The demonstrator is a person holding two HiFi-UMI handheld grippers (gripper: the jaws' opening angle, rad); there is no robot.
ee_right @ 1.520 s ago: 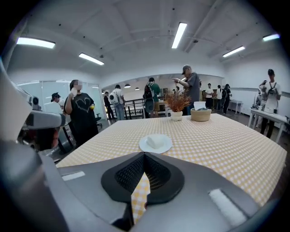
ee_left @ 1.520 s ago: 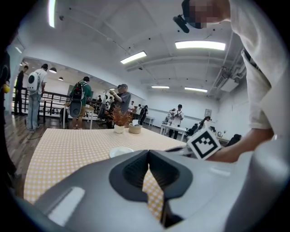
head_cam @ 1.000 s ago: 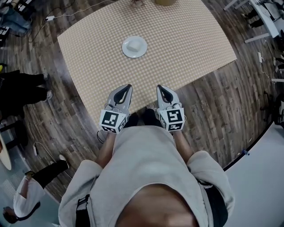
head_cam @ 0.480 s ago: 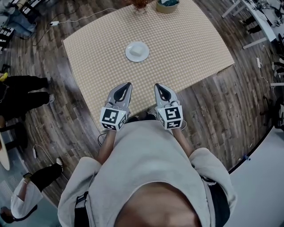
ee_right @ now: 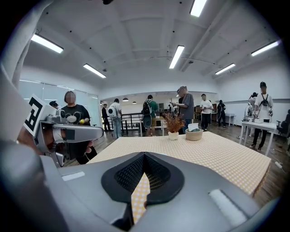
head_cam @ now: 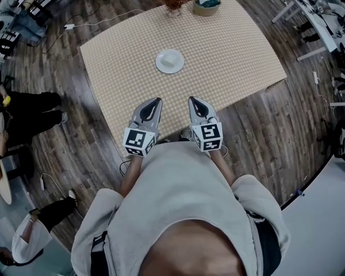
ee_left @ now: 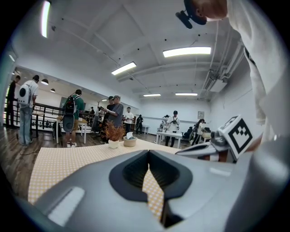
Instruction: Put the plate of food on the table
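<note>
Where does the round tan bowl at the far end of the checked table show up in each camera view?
Head view: the round tan bowl is at the top edge, right of centre.
Left gripper view: the bowl is left of centre, just below mid-height.
Right gripper view: the bowl is right of centre, just below mid-height.
Shared landmark: the dried reddish plant in a white pot stands just left of it in every view.

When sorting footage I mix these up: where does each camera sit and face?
Head view: on the head, facing steeply down at checked table, plate; torso, left tongs, right tongs show.
Left gripper view: on left tongs, facing across the table; right tongs alongside.
Right gripper view: on right tongs, facing likewise; left tongs alongside.
Gripper views share: table, potted plant.
</note>
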